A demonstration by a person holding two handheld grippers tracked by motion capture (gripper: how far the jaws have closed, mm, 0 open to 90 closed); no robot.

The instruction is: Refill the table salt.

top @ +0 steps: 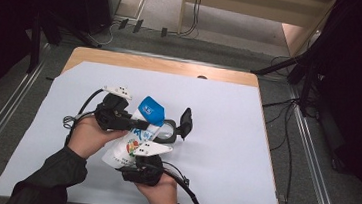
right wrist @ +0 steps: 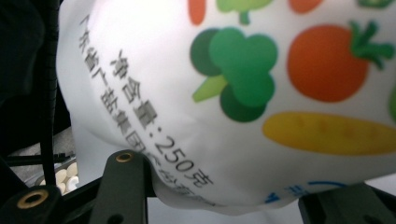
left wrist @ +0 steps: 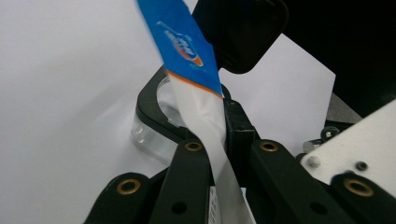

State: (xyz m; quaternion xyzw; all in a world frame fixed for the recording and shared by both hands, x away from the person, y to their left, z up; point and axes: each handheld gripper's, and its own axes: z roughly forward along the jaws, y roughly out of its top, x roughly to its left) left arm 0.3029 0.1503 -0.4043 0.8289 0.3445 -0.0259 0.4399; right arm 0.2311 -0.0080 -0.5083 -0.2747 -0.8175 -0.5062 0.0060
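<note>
Evidently the soft white plastic pouch with a blue top and printed vegetables (top: 135,140) is held tilted between both tools so its top hangs over the clear black-lidded container (top: 168,131) on the counter (top: 226,136). The left tool (top: 141,124) is clamped on the pouch's neck to steady it. The right tool (top: 140,164), nearer the person, cradles its bulging base between half-closed jaws, bearing the weight.
</note>
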